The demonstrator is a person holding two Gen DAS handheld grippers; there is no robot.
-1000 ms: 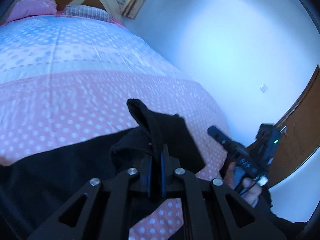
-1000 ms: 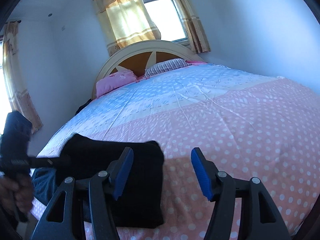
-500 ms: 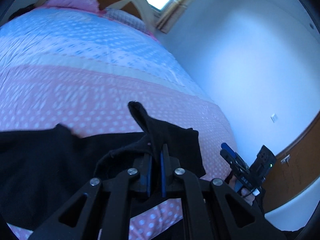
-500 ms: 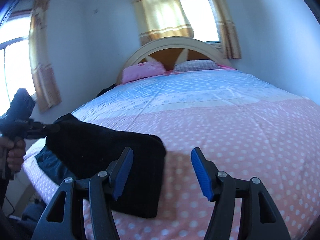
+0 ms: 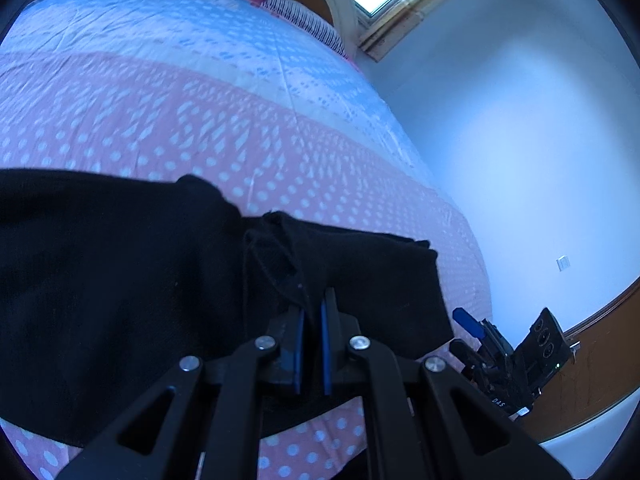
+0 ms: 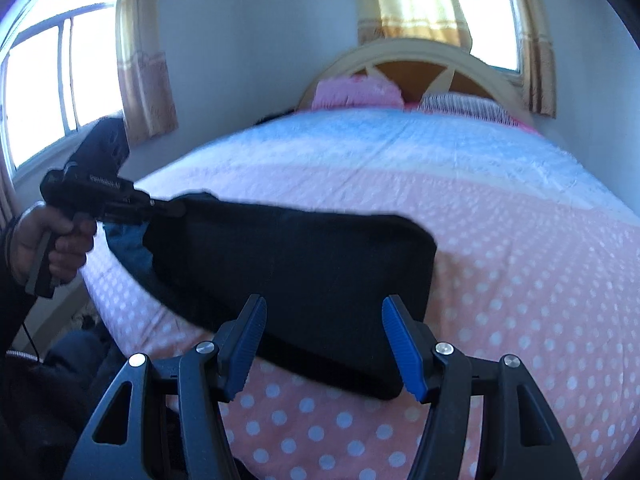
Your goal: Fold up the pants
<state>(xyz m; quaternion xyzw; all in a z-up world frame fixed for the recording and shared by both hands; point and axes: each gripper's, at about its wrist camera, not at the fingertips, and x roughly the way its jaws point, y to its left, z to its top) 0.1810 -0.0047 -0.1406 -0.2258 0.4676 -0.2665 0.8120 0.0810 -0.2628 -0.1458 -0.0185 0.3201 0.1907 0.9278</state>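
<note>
On the bed (image 6: 520, 240), near its foot edge, the black pants (image 6: 300, 272) lie as a folded dark band across the pink, white-dotted part of the cover. One end of them is bunched and pinched between the blue pads of the left gripper (image 5: 311, 322), whose jaws are clamped tight on the cloth; from the right wrist view that same gripper (image 6: 176, 210) is held by a hand (image 6: 48, 240) at the left end of the pants. Nearer the right end, the right gripper (image 6: 324, 344) hovers with its jaws spread wide and nothing between them. At the headboard sit a pink pillow (image 6: 356, 94) and a striped pillow (image 6: 460, 106).
</note>
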